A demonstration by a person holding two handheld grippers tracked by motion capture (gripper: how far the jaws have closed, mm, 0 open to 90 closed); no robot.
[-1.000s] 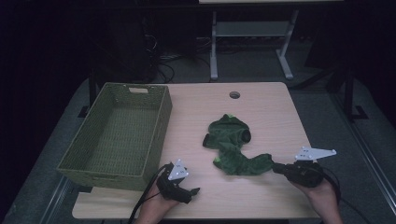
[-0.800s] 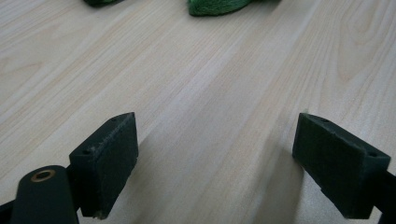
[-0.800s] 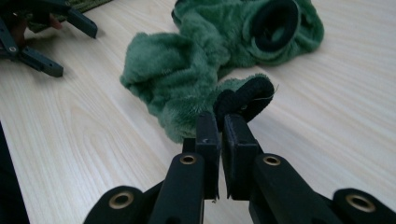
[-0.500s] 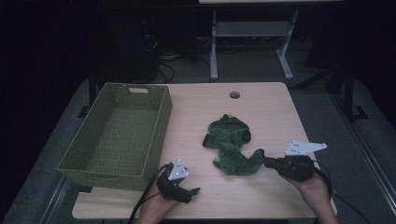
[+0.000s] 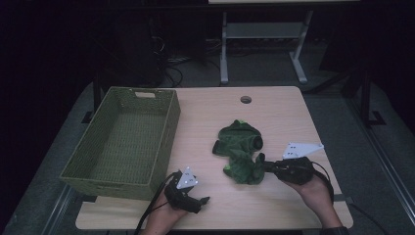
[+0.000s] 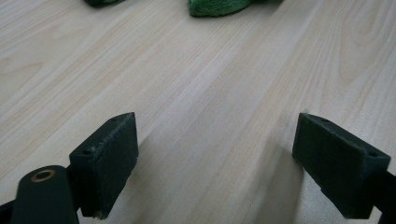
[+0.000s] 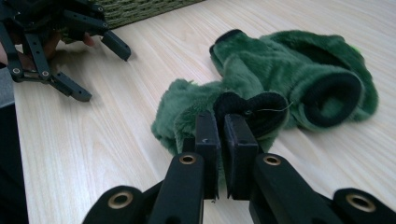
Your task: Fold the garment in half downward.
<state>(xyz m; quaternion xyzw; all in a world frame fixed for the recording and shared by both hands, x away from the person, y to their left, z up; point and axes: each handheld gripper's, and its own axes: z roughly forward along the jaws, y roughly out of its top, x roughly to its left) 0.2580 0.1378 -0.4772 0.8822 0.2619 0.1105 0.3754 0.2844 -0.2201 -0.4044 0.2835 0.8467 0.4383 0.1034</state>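
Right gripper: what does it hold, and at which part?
The right gripper holds the nearer green slipper by its black opening rim.

The left gripper (image 6: 215,163) holds its jaws wide apart over the bare wooden table (image 6: 196,93), green plush (image 6: 219,6) at the far edge.

The left gripper view's far edge cuts off the green plush slippers (image 6: 217,6). In the right gripper view, closed jaws hide the pinched black cuff (image 7: 250,109); the picture's far edge crops the woven basket (image 7: 140,10).
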